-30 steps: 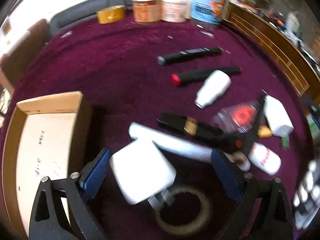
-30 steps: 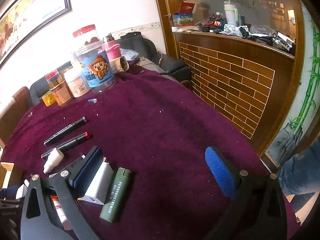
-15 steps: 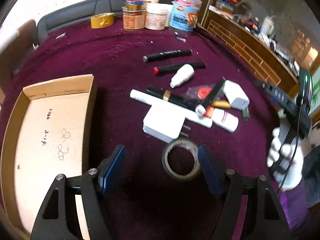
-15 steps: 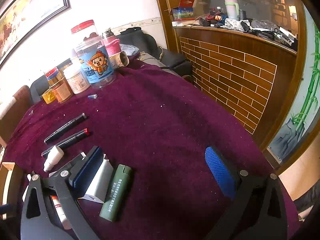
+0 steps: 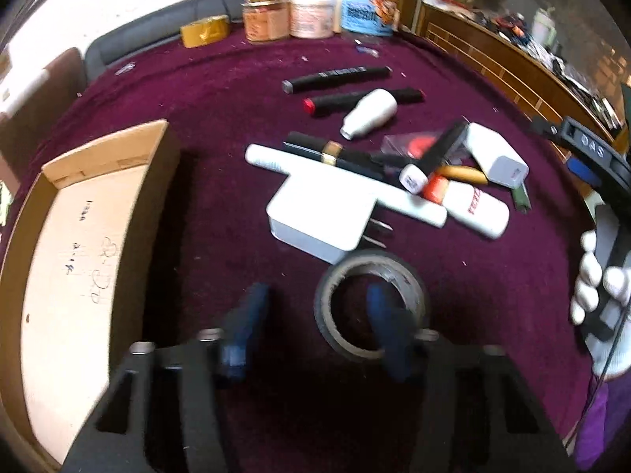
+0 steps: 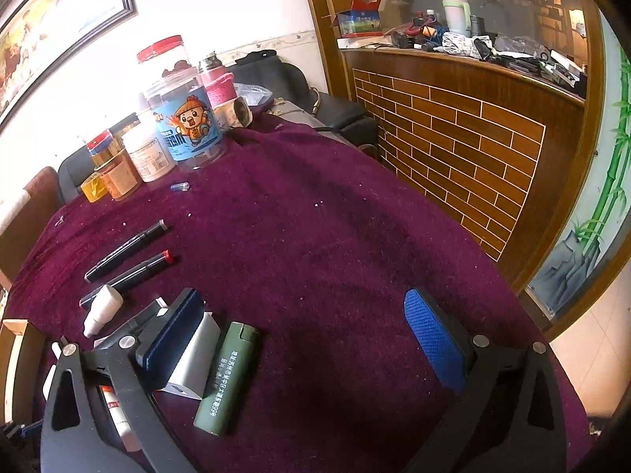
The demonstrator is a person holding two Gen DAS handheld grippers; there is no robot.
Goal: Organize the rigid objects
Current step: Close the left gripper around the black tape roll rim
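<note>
The left gripper is open, one finger inside the tape ring near the table's front edge. The right gripper is open, holding nothing.

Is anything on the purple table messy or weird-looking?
Yes. Near the white charger, markers, tubes and a white stick lie criss-crossed in a jumbled pile, some resting on others. The cardboard box beside them holds nothing visible.
</note>
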